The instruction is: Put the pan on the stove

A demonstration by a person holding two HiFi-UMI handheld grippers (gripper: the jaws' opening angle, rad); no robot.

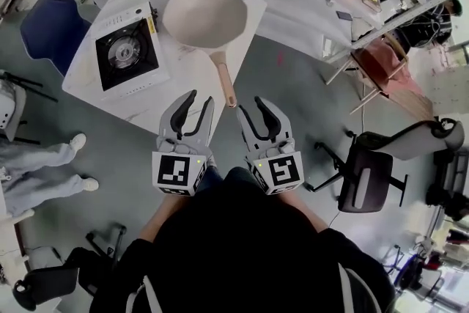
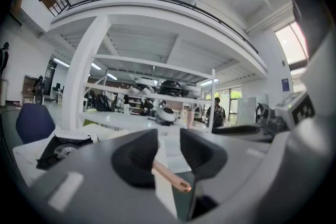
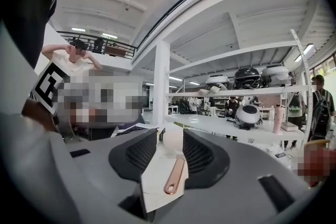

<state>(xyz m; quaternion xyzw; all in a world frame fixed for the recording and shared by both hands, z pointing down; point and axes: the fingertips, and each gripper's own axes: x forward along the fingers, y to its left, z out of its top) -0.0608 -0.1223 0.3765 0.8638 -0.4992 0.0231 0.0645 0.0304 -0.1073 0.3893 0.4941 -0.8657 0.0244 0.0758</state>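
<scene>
Head view showed the round beige pan [image 1: 205, 15] resting on the white table [image 1: 185, 73], just beside the right edge of the white single-burner portable stove [image 1: 126, 51] and not on its black burner plate. The pan's long copper-coloured handle [image 1: 223, 73] ran back toward the person, and its end lay at the table's near edge, between the two tools.

The left gripper [image 1: 201, 97] hung just left of the handle's end, its grey jaws apart with nothing between the pads. In the left gripper view the handle's tip crossed the gap from the left, lying on the table beyond the jaw tips.

The right gripper [image 1: 250, 105] sat just right of the handle's end, its jaws likewise apart and clamped on nothing. In the right gripper view the handle lay lengthwise in the gap between the black pads, its end with the hanging hole nearest, below and clear of both pads.
</scene>
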